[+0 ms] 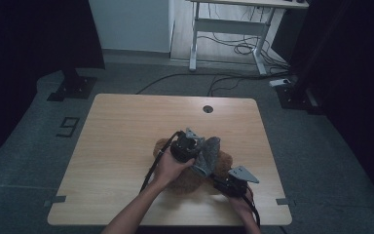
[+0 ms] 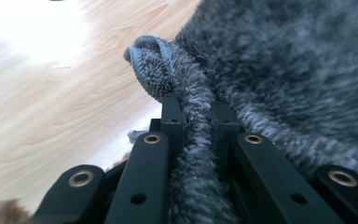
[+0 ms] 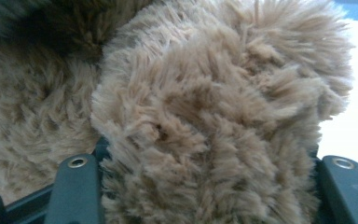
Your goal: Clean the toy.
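A brown plush toy (image 1: 187, 183) lies on the wooden table (image 1: 126, 146), near the front at the middle. A grey fuzzy cloth (image 1: 209, 155) lies draped over it. My left gripper (image 1: 198, 155) is shut on an edge of that cloth, and the left gripper view shows the grey cloth (image 2: 284, 70) pinched between the two black jaws of the left gripper (image 2: 196, 109). My right gripper (image 1: 220, 179) comes in from the right of the toy. In the right gripper view, brown fur (image 3: 205, 107) bulges between the jaws of the right gripper (image 3: 209, 161), which press on its sides; their tips are buried in fur.
A round cable hole (image 1: 208, 108) sits near the table's far edge. Beyond the table stand a white desk frame (image 1: 193, 44), loose floor cables (image 1: 238, 48) and black stand bases (image 1: 73, 87). Bare wood lies to the left and behind the toy.
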Tool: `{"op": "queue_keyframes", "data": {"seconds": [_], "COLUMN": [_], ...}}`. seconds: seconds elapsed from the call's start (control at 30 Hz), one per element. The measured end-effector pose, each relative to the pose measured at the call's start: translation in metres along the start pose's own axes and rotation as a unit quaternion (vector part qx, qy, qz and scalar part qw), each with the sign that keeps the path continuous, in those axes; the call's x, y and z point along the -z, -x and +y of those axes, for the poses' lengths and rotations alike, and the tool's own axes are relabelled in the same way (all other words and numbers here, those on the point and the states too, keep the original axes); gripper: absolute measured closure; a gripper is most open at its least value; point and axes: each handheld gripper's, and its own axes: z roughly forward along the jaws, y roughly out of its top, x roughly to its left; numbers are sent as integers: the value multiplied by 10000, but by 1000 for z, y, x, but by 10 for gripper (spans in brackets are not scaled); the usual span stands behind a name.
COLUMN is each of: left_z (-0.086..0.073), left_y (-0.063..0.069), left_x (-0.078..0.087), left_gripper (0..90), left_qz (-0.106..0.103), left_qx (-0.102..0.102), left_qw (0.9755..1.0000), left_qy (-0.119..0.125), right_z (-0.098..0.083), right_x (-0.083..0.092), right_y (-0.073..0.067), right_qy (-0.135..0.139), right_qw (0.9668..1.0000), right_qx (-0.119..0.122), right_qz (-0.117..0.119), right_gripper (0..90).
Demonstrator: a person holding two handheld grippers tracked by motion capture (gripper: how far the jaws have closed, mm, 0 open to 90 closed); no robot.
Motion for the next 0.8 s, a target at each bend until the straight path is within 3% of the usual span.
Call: {"op": "queue_keyframes", "data": {"seconds": [0.2,0.3,0.37,0.47,0.63,0.8], "left_z": [-25,-42,-61,-83,-98,-87], "left_y": [-35,-59,-81,-98,-108,-104], "left_x": [16,29,38,54,82,100], "left_gripper": [794,794,794,795,796,795], "left_qz": [66,388,288,179,628,599], "left_qx": [390,540,848,1192,1165,1195], "left_qw": [9992,9977,9959,9927,9910,9895], "left_qy": [23,-100,-133,102,186,555], "right_z": [2,1,1,1,2,1], "right_x": [-1,-1,-1,-1,-2,-1], "right_y": [-2,-2,-1,-2,-1,-1], "right_qy": [8,14,26,31,31,29], "right_qw": [10000,10000,10000,10000,10000,10000], "right_qx": [42,23,19,13,-8,-7], "right_qz": [26,26,37,30,26,-6], "right_gripper": [354,354,353,354,353,354]}}
